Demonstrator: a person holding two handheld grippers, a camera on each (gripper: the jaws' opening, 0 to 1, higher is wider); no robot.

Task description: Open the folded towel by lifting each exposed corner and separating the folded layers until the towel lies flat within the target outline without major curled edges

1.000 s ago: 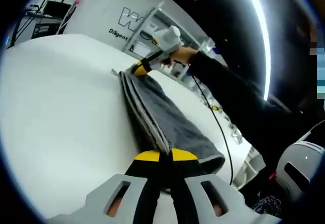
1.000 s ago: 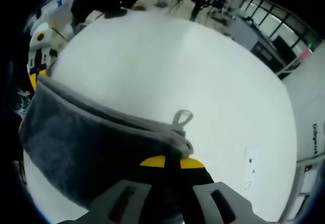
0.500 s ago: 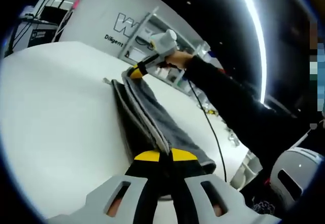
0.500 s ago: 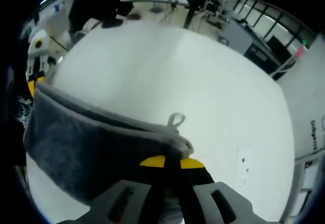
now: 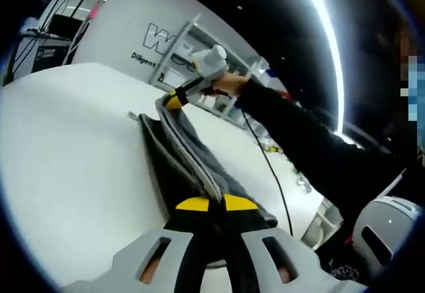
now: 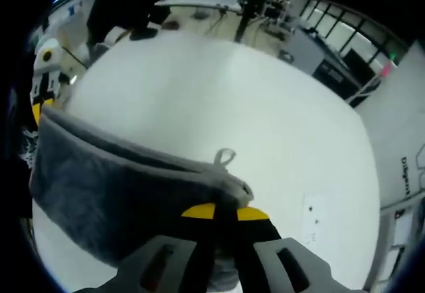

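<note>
Over the last second, the grey towel (image 5: 189,163) has risen off the white bench (image 5: 73,167): its far end, pinched by the right gripper (image 5: 174,98), now sits higher than before, and the folded layers hang more steeply. In the right gripper view, the towel's hanging loop (image 6: 224,157) has lifted clear.

Your left gripper view carries a glaring light strip (image 5: 330,40) at upper right. The white table (image 6: 265,127) reads bright, nearly washed out. Expect strong fisheye bending at the edges and soft backgrounds in both views.
</note>
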